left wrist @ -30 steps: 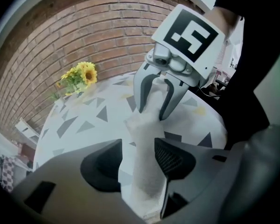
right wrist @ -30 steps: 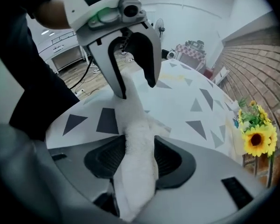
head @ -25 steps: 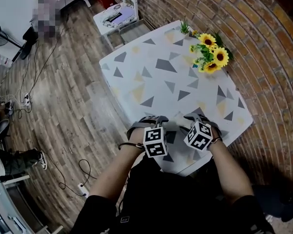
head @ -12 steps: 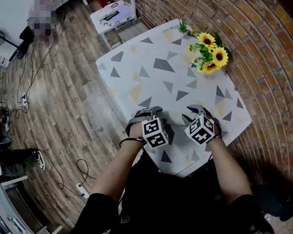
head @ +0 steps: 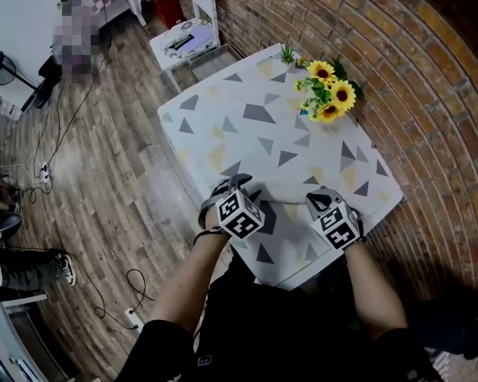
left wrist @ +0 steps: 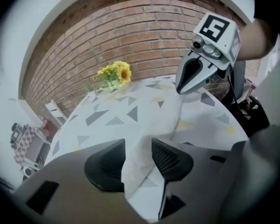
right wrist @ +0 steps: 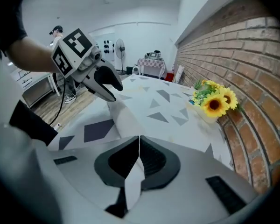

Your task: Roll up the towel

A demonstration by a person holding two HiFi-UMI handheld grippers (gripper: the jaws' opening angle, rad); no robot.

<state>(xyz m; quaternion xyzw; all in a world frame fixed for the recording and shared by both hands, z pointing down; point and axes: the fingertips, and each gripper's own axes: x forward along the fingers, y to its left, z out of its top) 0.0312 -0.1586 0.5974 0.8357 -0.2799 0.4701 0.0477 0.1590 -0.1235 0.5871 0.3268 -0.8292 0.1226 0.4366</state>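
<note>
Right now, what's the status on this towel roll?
Left tool and right tool have just been closing, both pinching the towel near edge. Edge lifted, no roll yet. Sunflowers far side, clear.

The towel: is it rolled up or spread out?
Spread out, not rolled. The towel is stretched in one sheet over the table, with its near edge raised; no roll shows.

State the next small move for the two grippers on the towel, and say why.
Probably fold the near edge of the towel forward onto itself to start the roll. The left gripper and right gripper have just been closing their jaws, and each now pinches that edge.
</note>
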